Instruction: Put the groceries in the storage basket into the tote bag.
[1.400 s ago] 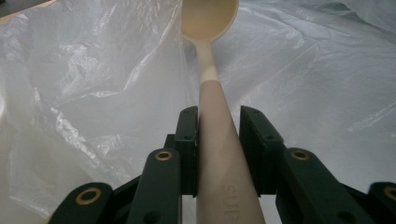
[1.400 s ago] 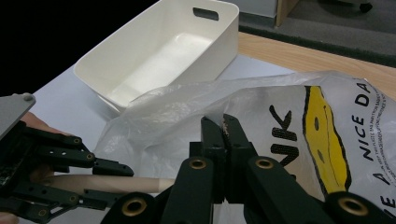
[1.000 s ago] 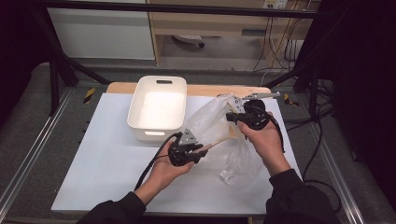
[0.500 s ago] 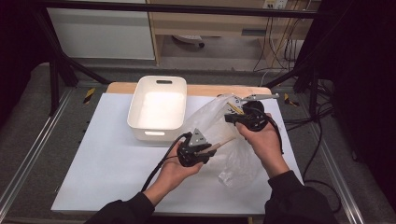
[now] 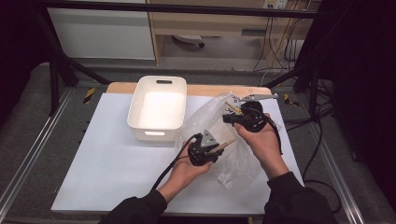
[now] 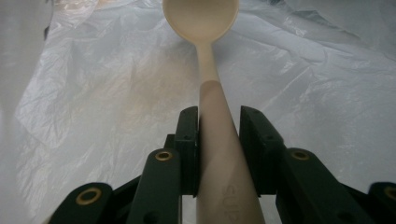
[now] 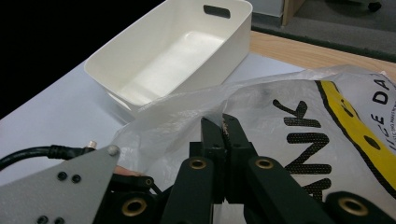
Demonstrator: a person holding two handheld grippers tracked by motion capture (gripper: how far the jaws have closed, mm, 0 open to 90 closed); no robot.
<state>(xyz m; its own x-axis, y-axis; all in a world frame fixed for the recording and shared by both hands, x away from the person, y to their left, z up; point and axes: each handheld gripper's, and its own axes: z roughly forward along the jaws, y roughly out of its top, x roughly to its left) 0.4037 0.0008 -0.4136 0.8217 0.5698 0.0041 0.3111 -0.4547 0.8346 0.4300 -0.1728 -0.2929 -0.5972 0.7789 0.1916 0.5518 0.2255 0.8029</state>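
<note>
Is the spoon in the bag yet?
Almost. The right gripper is shut on the bag's edge, holding it up. The left gripper grips the spoon, bowl pointing at the bag. Left: push it inside and let go.

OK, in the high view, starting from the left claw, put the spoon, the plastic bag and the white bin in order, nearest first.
1. Spoon: clamped in the left claw.
2. Plastic bag: just beyond its tip, to the right.
3. White bin: farther back, to the left.
</note>
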